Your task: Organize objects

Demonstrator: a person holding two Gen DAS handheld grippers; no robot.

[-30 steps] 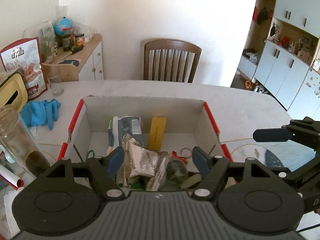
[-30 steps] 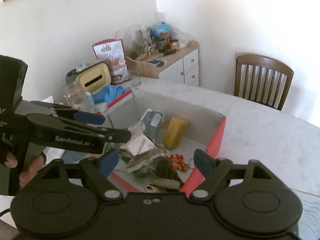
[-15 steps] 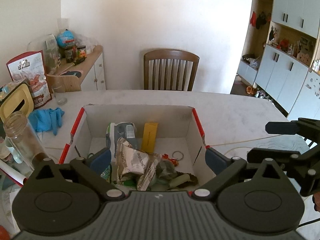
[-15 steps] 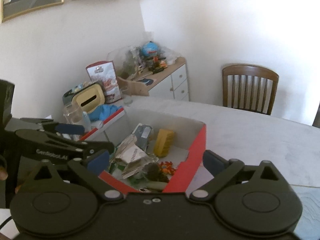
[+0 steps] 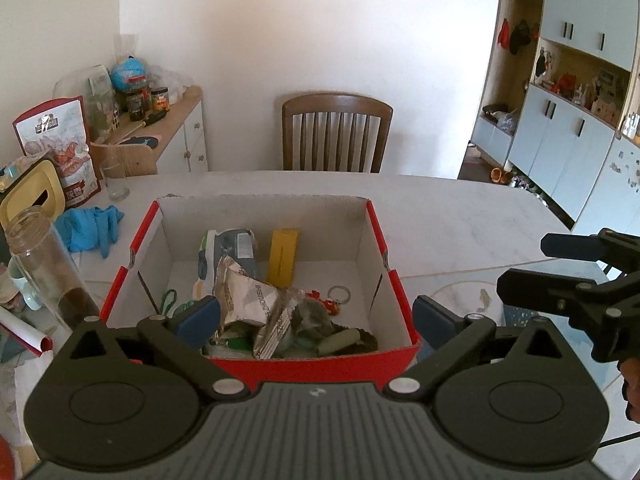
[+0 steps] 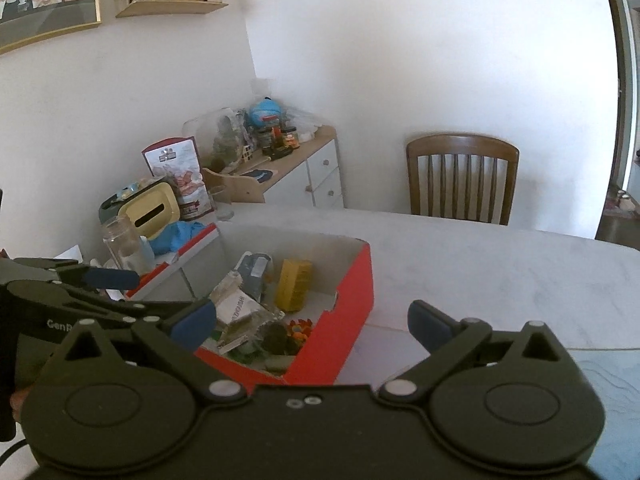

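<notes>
A red cardboard box with white inner walls stands open on the pale table. Inside lie a silver foil packet, a yellow carton, a grey-blue pouch, a key ring, a small orange toy and some green bits. My left gripper hovers over the box's near wall, open, with nothing between its blue pads. My right gripper hangs off the box's near right corner, also open and empty. Each gripper shows at the edge of the other's view.
Left of the box are a glass jar, blue gloves, a yellow-lidded container, a drinking glass and a snack bag. A wooden chair stands behind the table, a cluttered sideboard at the back left, and cabinets on the right.
Both grippers' jaws have spread wider. Both have drawn back from the box, so its red near wall now shows. The right gripper's view has swung up and to the right.
</notes>
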